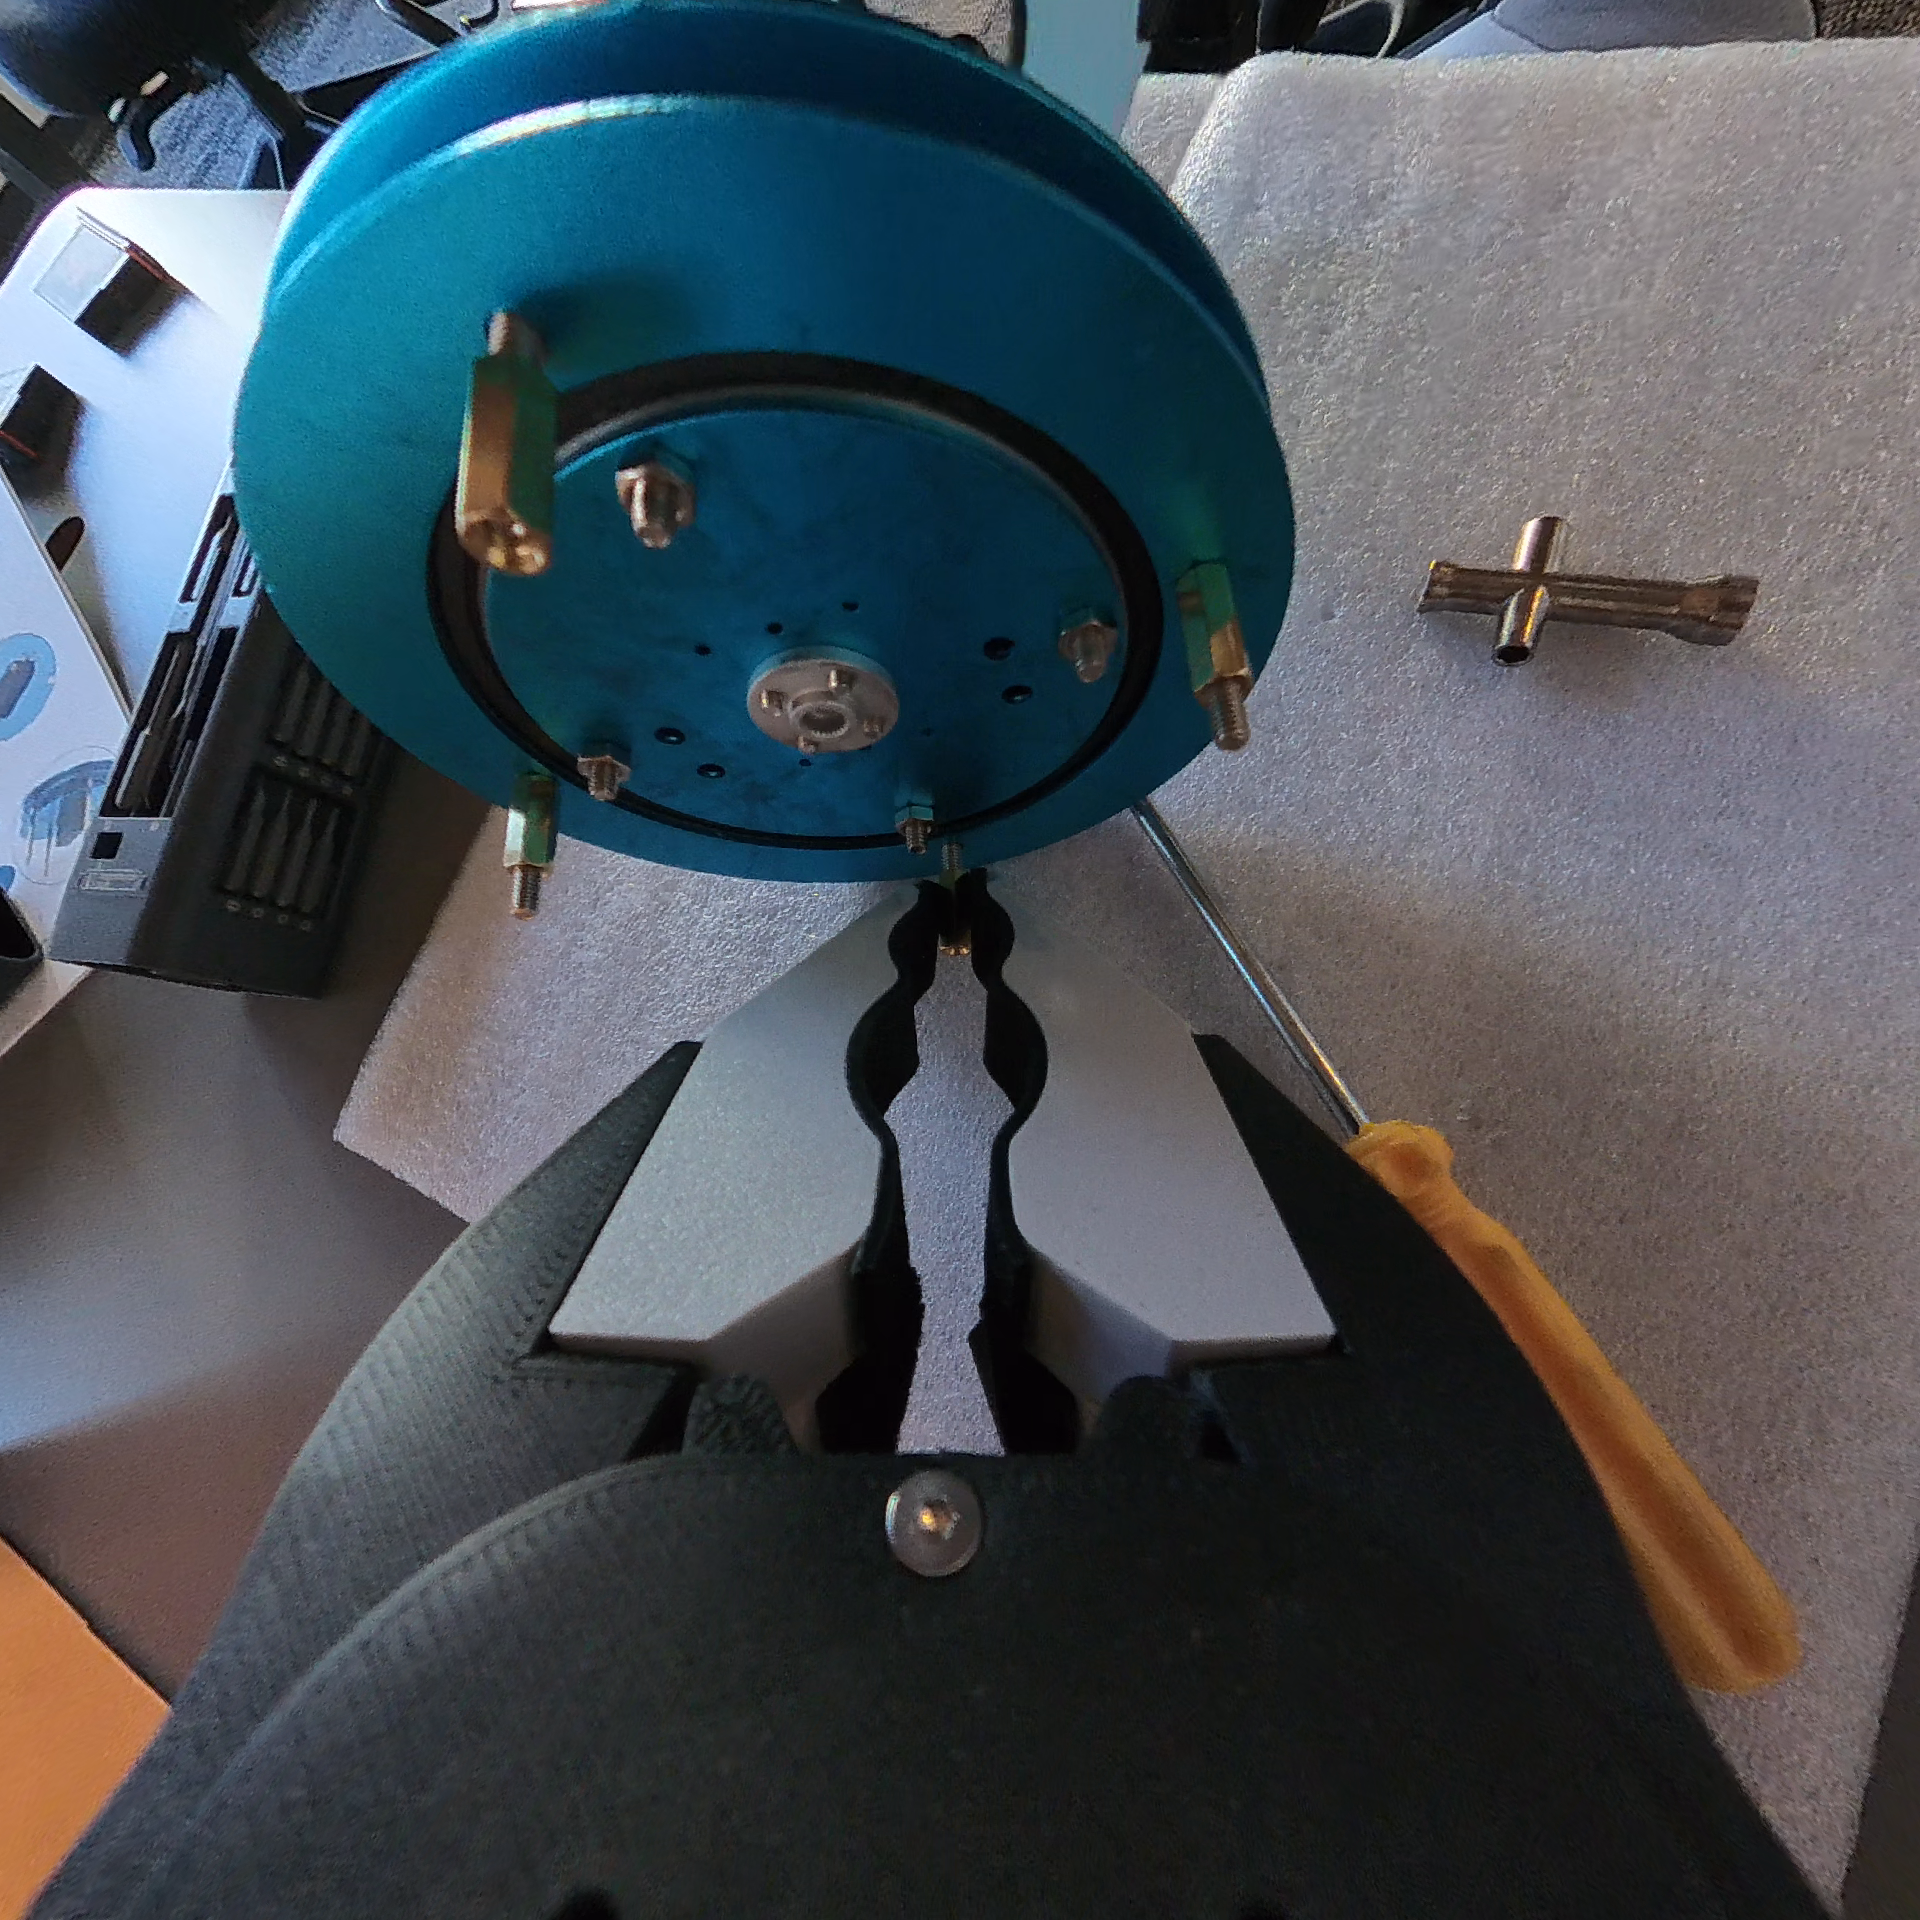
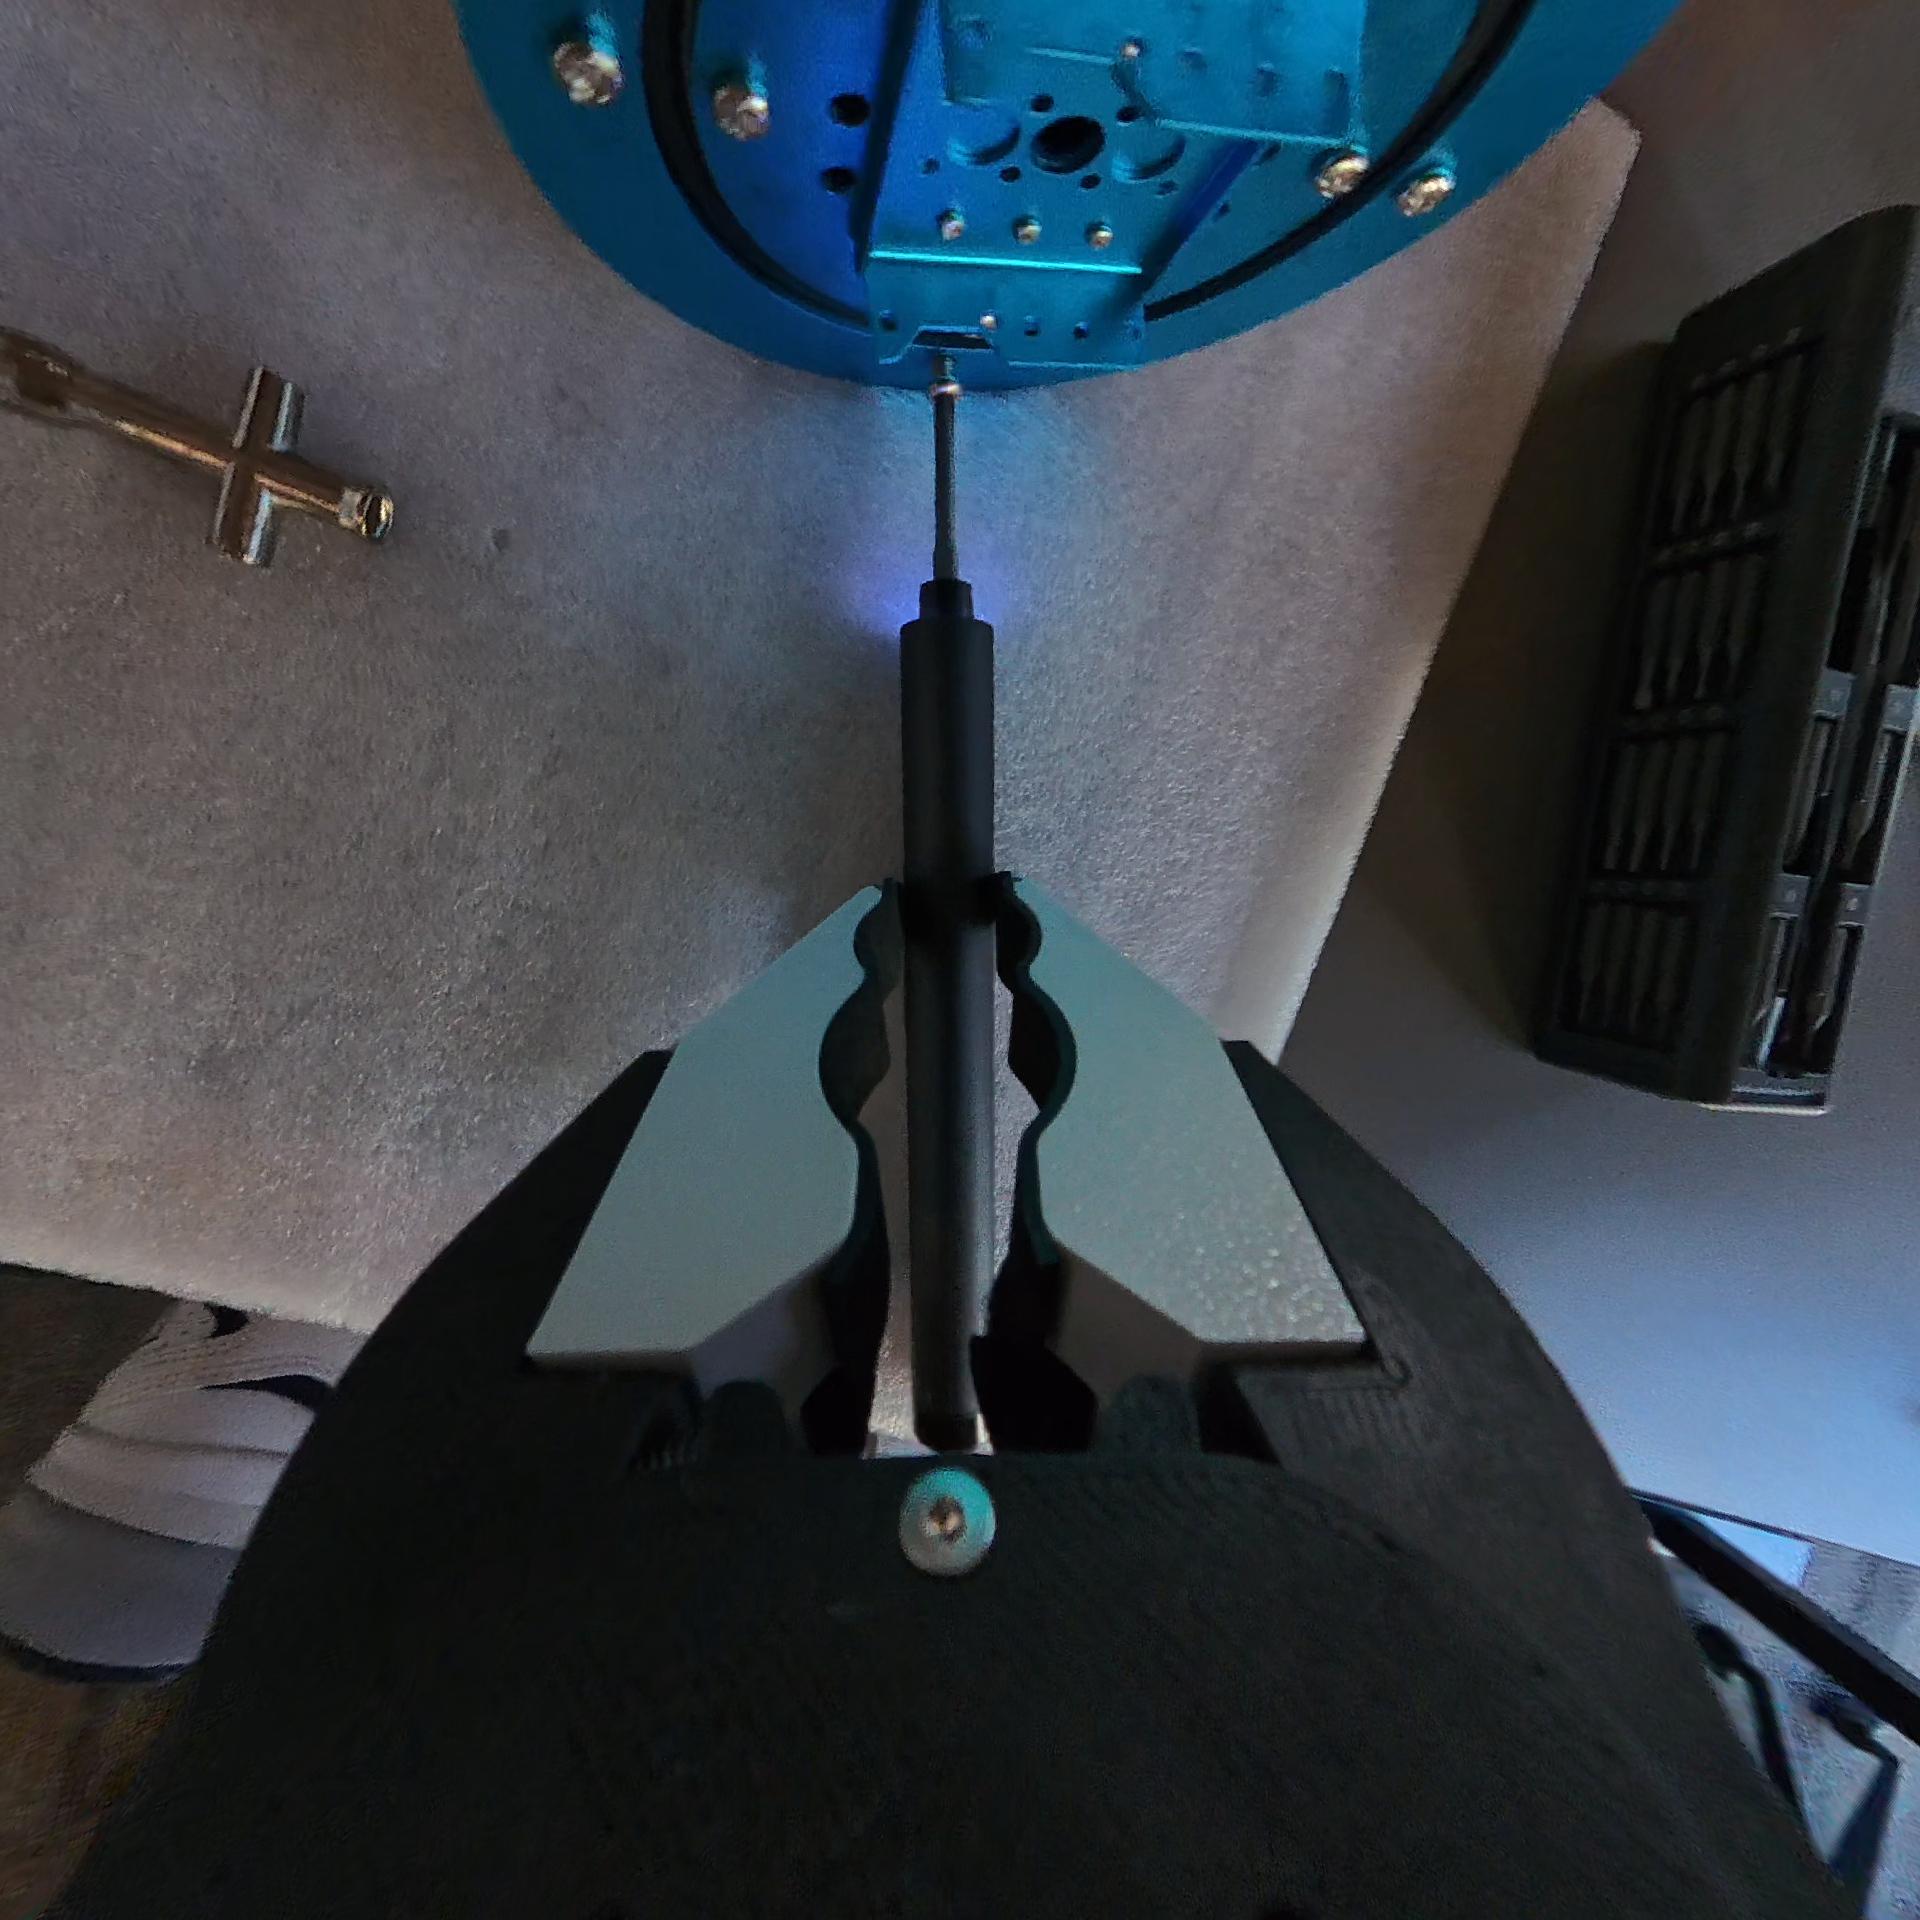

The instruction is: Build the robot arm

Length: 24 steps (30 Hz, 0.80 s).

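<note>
Your left claw [image 1: 951,925] reaches straight forward and level with the foam, its tips pressed onto a small brass standoff [image 1: 950,914] at the lower rim of the blue disc assembly [image 1: 764,447], which stands on edge just ahead of the fingertips. Your right claw [image 2: 948,904] points forward too, pinching a slim dark screwdriver [image 2: 943,935] that runs lengthwise between the fingers; its thin bit meets a small screw [image 2: 943,387] at the bottom edge of the disc's blue bracket [image 2: 1039,208]. The upper half of the disc is cut off in the right wrist view, and the top of it runs out of the left view as well. You cannot tell how deep the standoff sits in the disc, since the claw tips cover most of it. The bit's contact with the screw is small and dim, so the fit is hard to judge. The disc sits dead ahead of both claws, seen from opposite faces, over a white foam sheet [image 1: 1558,364] on the table [image 1: 156,1195]. A metal cross wrench [image 1: 1579,603] lies on the foam well to the right of your left claw, and a yellow-handled screwdriver [image 1: 1558,1403] lies just beside that claw's right finger. A dark bit case [image 2: 1714,675] rests off the foam edge.
</note>
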Tool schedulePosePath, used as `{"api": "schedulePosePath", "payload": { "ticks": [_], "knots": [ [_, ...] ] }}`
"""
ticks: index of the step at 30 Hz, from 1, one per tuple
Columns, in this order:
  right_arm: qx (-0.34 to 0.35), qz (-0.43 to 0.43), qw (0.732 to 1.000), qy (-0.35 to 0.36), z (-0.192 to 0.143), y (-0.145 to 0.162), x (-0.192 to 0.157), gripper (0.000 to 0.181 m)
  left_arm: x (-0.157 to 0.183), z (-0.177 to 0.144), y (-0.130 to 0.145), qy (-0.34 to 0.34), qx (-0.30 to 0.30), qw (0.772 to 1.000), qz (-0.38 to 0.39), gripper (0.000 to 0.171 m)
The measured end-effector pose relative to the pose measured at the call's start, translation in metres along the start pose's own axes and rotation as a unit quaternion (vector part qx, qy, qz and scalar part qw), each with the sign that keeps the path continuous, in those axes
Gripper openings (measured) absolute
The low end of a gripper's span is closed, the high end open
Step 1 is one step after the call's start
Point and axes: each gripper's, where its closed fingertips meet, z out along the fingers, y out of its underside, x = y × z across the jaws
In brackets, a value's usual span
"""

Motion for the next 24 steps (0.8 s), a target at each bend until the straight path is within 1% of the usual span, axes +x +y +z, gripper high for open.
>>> {"api": "schedulePosePath", "payload": {
  "ticks": [3,14,18,24],
  "knots": [
    [-0.004,0.016,1.000,-0.014,0.0002,0.0001,-0.0001,0.016,0.0001,-0.0001,0.0000,0.000,0.000,1.000,0.000,0.004],
    [-0.017,0.013,1.000,-0.015,0.0002,0.0000,0.0002,0.015,0.0005,0.0002,0.0004,0.000,-0.001,1.000,0.004,0.005],
    [-0.018,0.018,0.999,-0.020,0.0005,0.0001,0.0007,0.015,0.0013,0.0026,0.0035,0.002,-0.012,1.000,0.006,0.004],
    [-0.019,0.023,0.999,-0.037,0.0012,-0.0004,0.0006,0.016,0.0002,0.0026,0.0035,-0.013,-0.012,1.000,0.022,0.004]
  ]
}}
